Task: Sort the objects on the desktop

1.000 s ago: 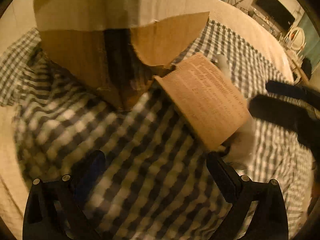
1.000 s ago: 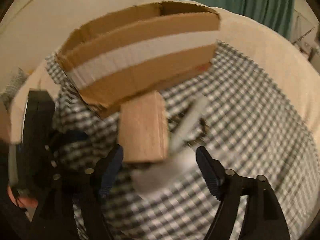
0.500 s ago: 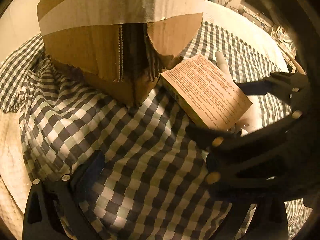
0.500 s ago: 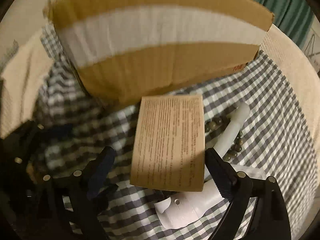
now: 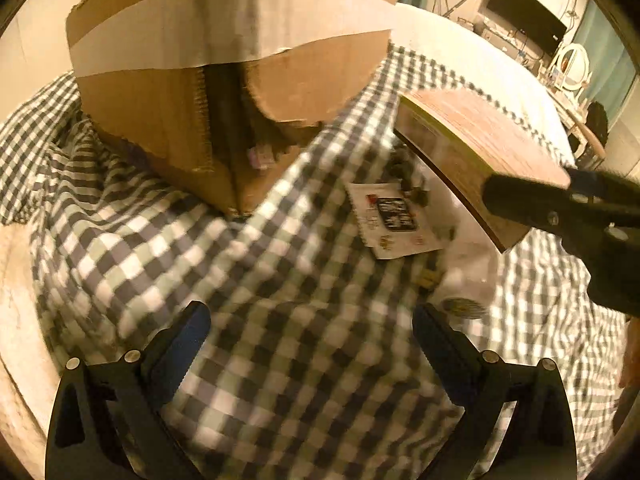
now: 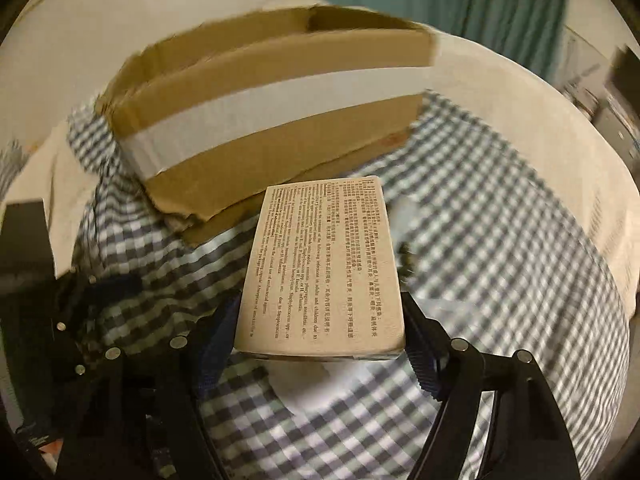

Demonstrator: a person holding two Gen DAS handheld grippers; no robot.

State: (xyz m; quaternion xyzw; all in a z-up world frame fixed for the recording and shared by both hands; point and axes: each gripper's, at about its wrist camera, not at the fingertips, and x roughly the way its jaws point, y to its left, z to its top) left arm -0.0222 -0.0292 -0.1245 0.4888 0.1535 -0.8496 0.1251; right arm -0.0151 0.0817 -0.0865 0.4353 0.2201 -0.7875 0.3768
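At far left we note the checked grey-and-white cloth (image 5: 280, 320) spread over the surface, rumpled into folds near its edge. Our left gripper (image 5: 312, 344) hovers over bare cloth with its jaws wide apart and holding nothing. Ahead of it stands the taped brown cardboard carton (image 5: 224, 80), its torn flaps (image 5: 308, 88) hanging outward on the near side.

Right of the carton lies a small white printed card (image 5: 394, 220), with some dark beads (image 5: 408, 172) just beyond it and a pale object partly hidden under the raised box; we cannot identify it.

Furthest right, our right gripper (image 6: 320, 340) has its jaws closed on the near end of the tan cardboard packet printed with small text (image 6: 324, 264), which is lifted clear of the cloth and sits just short of the carton.

Risks, in our judgement: the grip takes only the packet's near end, so the far end could sag or pivot out if swung quickly. The carton's ragged flaps could catch the packet's leading edge on entry. A low pass could sweep the card or scatter the beads.

Open room: bare cloth lies before the left gripper, and the space above the carton's rim (image 6: 280, 40) appears free.
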